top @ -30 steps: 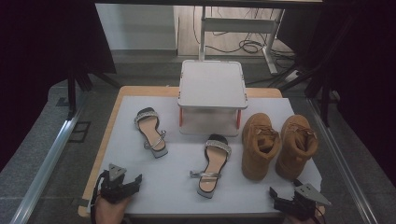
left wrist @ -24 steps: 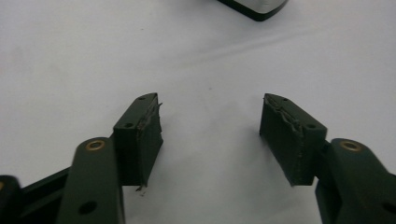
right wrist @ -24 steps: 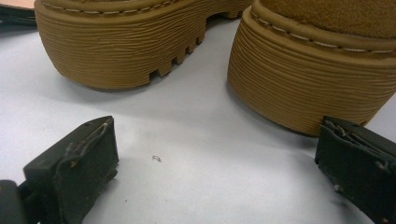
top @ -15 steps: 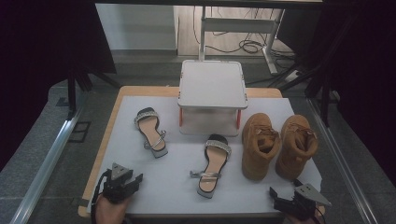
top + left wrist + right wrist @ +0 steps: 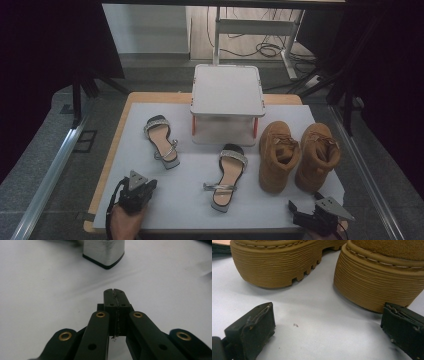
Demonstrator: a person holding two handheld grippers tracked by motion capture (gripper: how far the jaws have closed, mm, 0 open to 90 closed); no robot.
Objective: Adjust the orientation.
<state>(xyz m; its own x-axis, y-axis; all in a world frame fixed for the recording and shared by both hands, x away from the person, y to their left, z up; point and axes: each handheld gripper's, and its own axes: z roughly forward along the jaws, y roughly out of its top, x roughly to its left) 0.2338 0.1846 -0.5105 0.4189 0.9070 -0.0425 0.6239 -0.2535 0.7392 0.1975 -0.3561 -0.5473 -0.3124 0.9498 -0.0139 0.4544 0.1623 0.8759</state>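
Right gripper [image 5: 296, 210] stood spread wide, empty, at near table edge; tan boots [image 5: 299, 155] lay just ahead, heels toward it, long axes running away. Left gripper [image 5: 141, 190] clenched, idle, farther off

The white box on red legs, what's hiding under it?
Under the white square-topped box on red legs, the high view shows a pale wall between the legs and the white table sheet in front. Its flat top covers whatever lies inside.

Tan boots [image 5: 297, 155], silver-strapped sandals [image 5: 226, 175], black claws.
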